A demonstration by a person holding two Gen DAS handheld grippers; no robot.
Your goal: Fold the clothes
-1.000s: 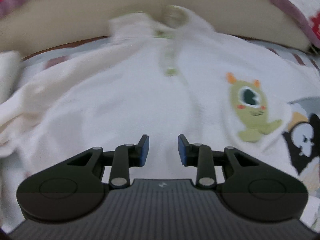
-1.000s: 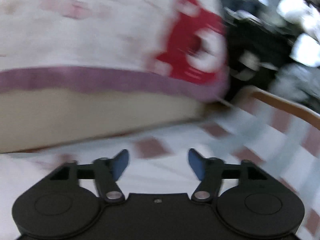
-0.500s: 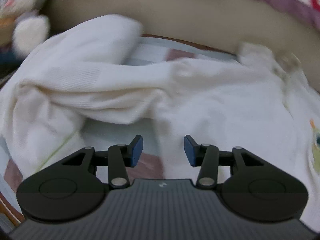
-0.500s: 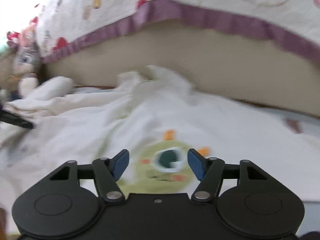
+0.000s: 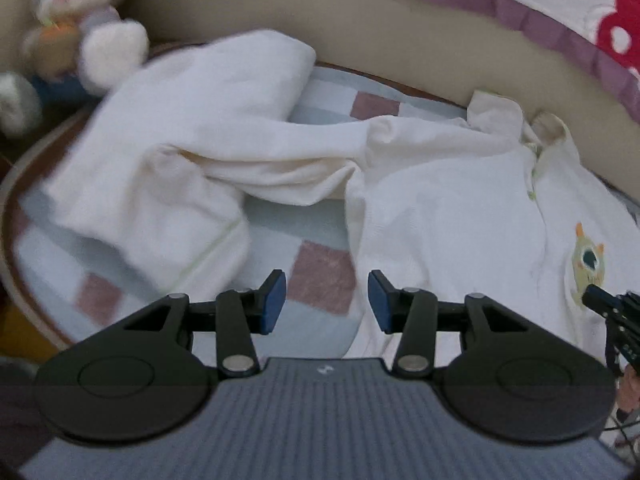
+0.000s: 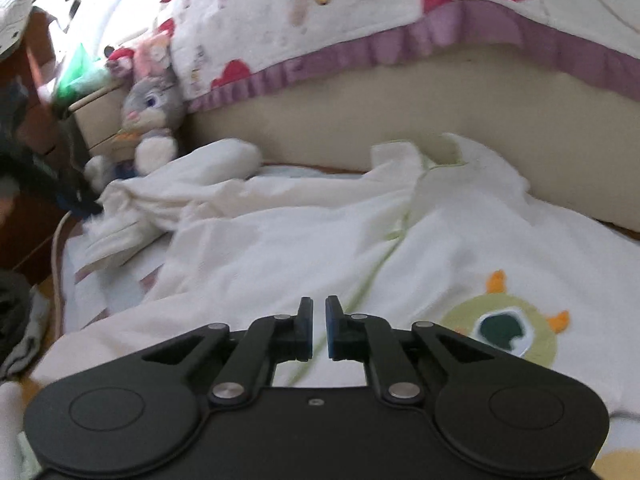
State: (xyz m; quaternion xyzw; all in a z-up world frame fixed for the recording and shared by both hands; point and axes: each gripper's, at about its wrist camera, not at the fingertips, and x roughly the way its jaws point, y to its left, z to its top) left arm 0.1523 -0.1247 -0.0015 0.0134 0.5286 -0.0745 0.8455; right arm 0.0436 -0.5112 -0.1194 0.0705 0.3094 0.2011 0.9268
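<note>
A: Two tongs to log. First entry?

B: Left gripper (image 5: 327, 300): jaws apart, nothing between the blue pads (image 5: 274, 300). Beneath the gap lies the checked cover (image 5: 320, 276), pale blue with dull pink squares.

A: And the garment?

B: White top (image 5: 452, 216), one piece, spread flat on the cover. Its body lies ahead and to the right of the left gripper, the side edge just beyond the right pad. The sleeve (image 5: 192, 148) runs ahead and to the left, bunched and folded over on itself. The collar (image 5: 520, 124) is farthest ahead, against the beige wall of the bed.

A: Markings?

B: Green one-eyed monster patch (image 5: 588, 260), with orange horns, far right of the left gripper.

A: Second entry.

B: Right gripper (image 6: 319, 328): jaws closing, only a narrow slit left. The top's fabric (image 6: 280, 248) lies right under the tips; whether any cloth is caught between the pads I cannot tell. The patch (image 6: 504, 328) sits just to its right, and a pale green seam line (image 6: 372, 276) runs ahead from the tips.

A: Other items?

B: Grey plush rabbit (image 6: 150, 120), far ahead and left, beside the sleeve end. White quilt with purple frill (image 6: 360, 56) above the beige wall.
</note>
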